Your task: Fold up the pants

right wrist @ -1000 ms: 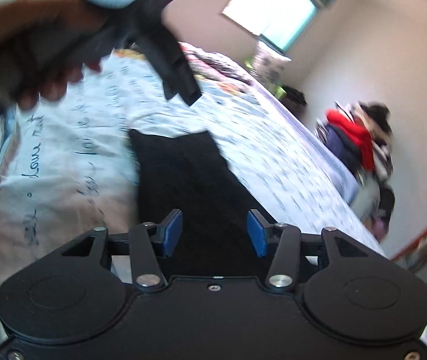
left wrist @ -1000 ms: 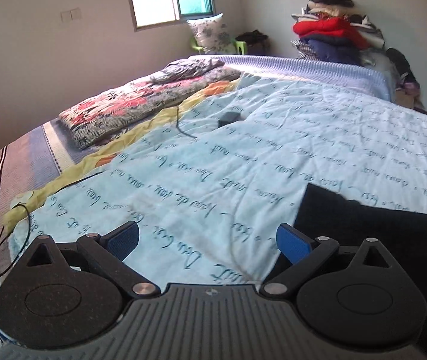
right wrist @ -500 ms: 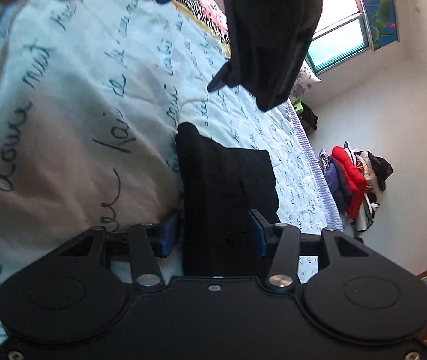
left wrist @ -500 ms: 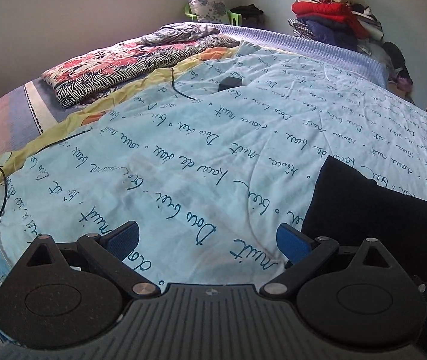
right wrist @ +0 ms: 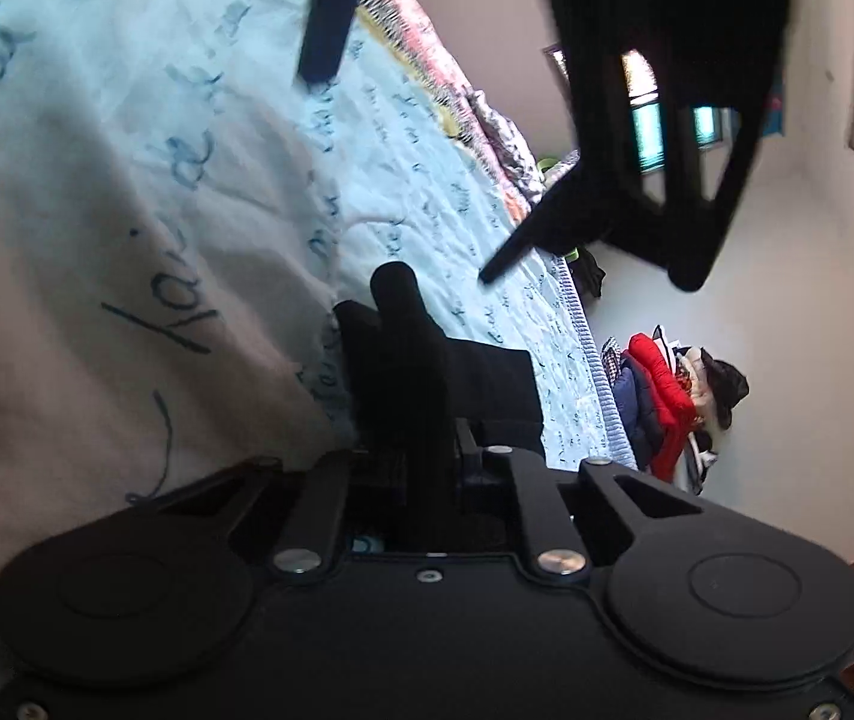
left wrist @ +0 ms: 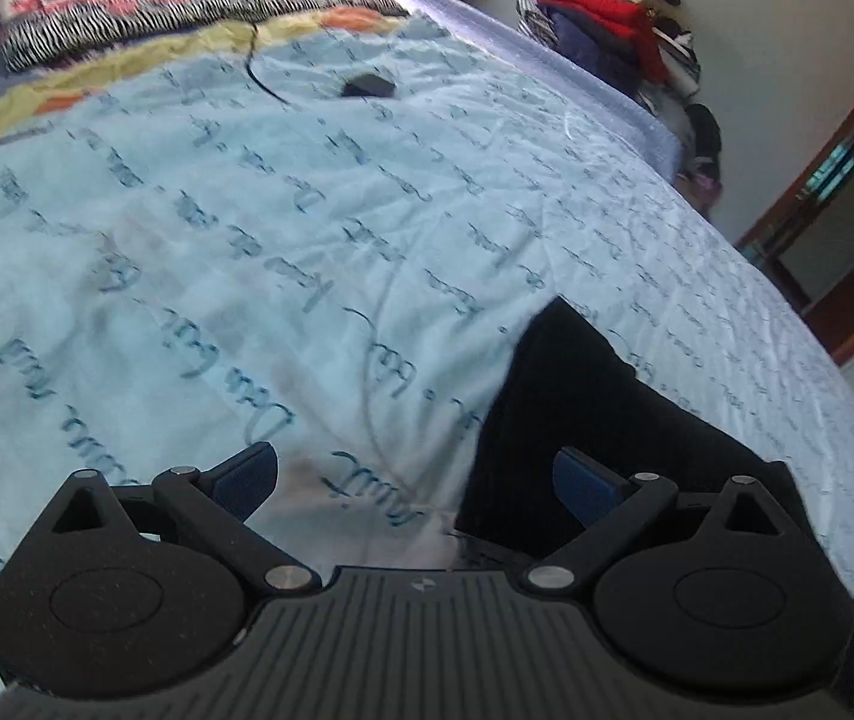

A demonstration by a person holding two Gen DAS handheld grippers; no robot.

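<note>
The black pants (left wrist: 577,420) lie on a light blue bedspread (left wrist: 283,228) printed with script. My left gripper (left wrist: 415,480) is open, low over the bedspread, with its right finger over the pants' near edge. My right gripper (right wrist: 415,450) is shut on a bunched fold of the pants (right wrist: 409,360), which stands up between its jaws. The left gripper's body (right wrist: 667,90) shows close above in the right wrist view.
A small black device (left wrist: 369,86) with a cable lies farther up the bed. Folded patterned blankets (left wrist: 175,6) lie at the far left. A pile of clothes (left wrist: 613,12) stands by the wall, near a wooden door frame (left wrist: 847,192).
My right gripper has closed on the pants' edge and pinched it into a fold. My left gripper has dropped lower and moved toward the pants, staying open.
</note>
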